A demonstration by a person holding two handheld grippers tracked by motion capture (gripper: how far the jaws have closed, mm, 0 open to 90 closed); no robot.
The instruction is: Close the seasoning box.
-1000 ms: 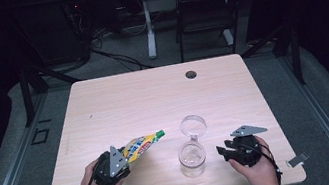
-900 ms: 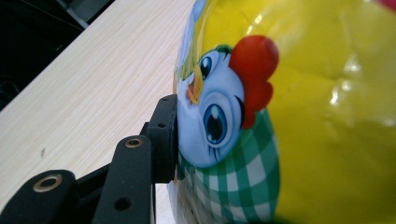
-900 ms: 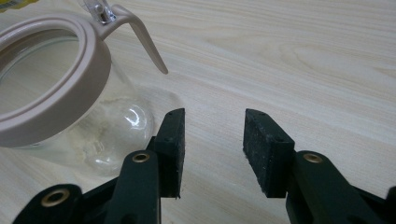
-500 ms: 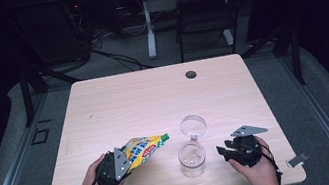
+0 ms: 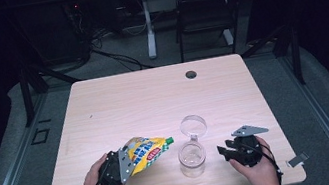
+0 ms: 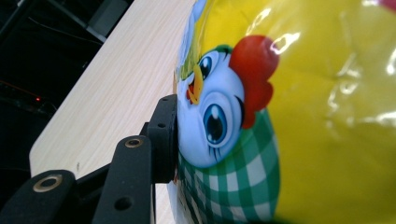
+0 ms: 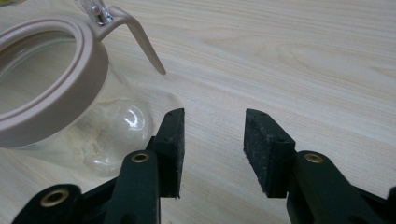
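Yellow pouch [image 5: 148, 152] sits gripped in my left gripper [image 5: 123, 164], low on the table [image 5: 129, 103] near the front edge, left of the glass jar [image 5: 192, 158]. My right gripper [image 5: 224, 152] waits just right of the jar.

Left gripper view: my pad presses the pouch [image 6: 289, 116], by its chicken picture.

Right gripper view: my jaws stand apart, holding nothing, the jar [image 7: 56, 93] just beside them.

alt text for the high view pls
A person's left gripper holds a yellow snack pouch tilted toward an open glass jar on a wooden table. The right gripper, jaws open and empty, rests beside the jar.
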